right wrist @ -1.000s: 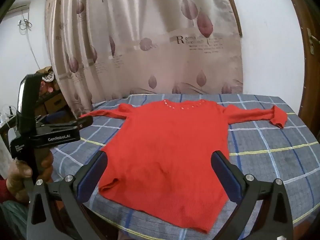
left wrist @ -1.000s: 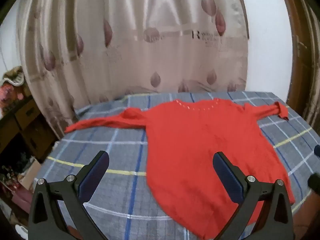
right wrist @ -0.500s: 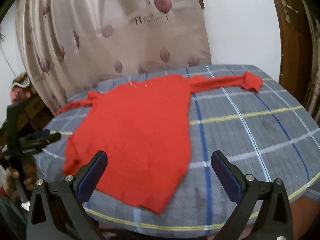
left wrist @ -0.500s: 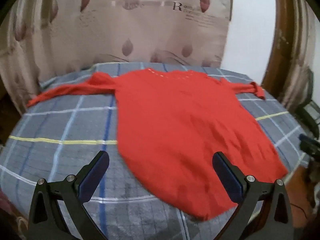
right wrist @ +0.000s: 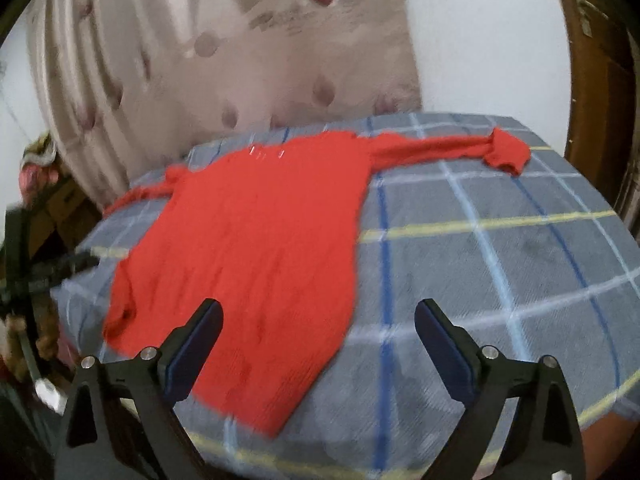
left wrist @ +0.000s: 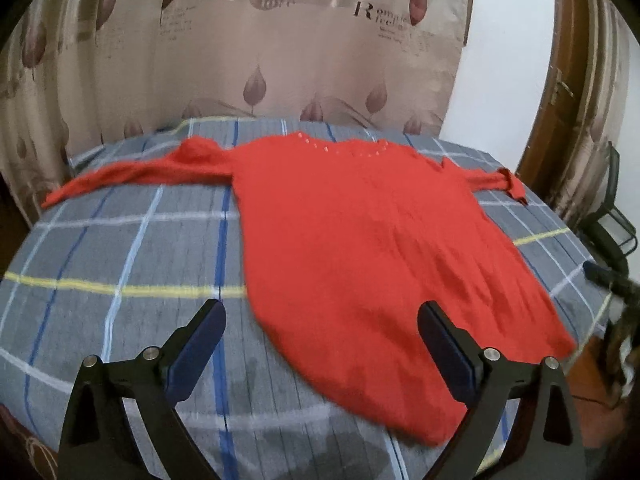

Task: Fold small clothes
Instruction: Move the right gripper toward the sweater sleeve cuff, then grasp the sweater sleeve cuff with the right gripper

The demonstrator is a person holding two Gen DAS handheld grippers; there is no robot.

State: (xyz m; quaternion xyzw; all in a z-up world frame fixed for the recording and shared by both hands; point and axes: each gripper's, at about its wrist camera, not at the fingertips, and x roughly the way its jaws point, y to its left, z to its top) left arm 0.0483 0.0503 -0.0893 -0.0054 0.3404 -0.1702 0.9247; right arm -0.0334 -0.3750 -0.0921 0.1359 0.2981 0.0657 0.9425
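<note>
A red long-sleeved sweater (left wrist: 360, 236) lies flat on a grey plaid-covered table (left wrist: 120, 256), neckline away from me and both sleeves spread sideways. It also shows in the right wrist view (right wrist: 256, 248). My left gripper (left wrist: 320, 344) is open and empty, hovering over the hem's left part. My right gripper (right wrist: 318, 344) is open and empty, above the hem's right corner. The left gripper shows blurred at the left edge of the right wrist view (right wrist: 48, 276).
A leaf-patterned curtain (left wrist: 280, 48) hangs behind the table. A wooden door frame (left wrist: 560, 92) and a dark chair (left wrist: 612, 232) stand at the right. Shelves with clutter (right wrist: 36, 176) stand at the left. The table edge curves close in front.
Both grippers have swung outward and come closer to the table: the left view shifted right along the hem, the right view turned toward the right sleeve. Both stayed open.
</note>
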